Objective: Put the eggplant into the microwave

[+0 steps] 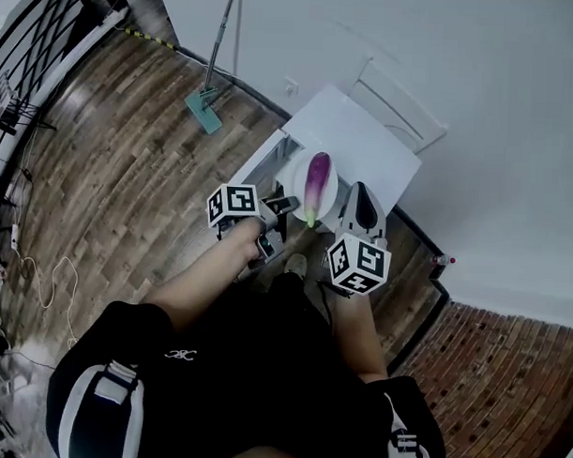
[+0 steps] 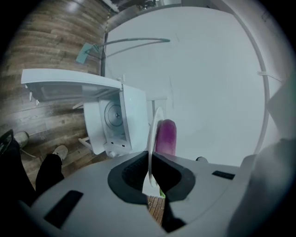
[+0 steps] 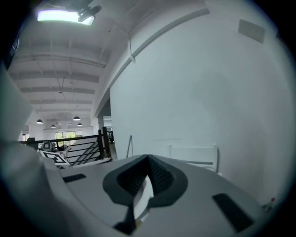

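1. Your left tongs [image 2: 149,162] are shut tight on the left rim of the white plate [image 2: 151,134], which sits pinched edge-on between the pads. Your right tongs [image 3: 147,178] are shut just as tight on a white edge, which I judge to be the opposite rim of the same plate.
2. The eggplant [image 1: 316,180] lies loose along the plate. It is up in the air between your two tongs, just short of the microwave [image 1: 351,132] and not yet inside.
3. The microwave door [image 2: 69,83] stands open and the round turntable [image 2: 113,113] shows in the cavity. Nothing seems to block the way in.
4. Hold both rims at the same height as you go. The eggplant is rounded and nothing restrains it, so it will likely roll toward whichever side dips.
5. Aim the plate at the middle of the opening. The fit looks snug with tongs on both sides, so go in slowly and watch the cavity walls and the door's edge.
6. Set the plate flat on the turntable before you loosen either grip. Open the tongs only once the plate carries its own weight.
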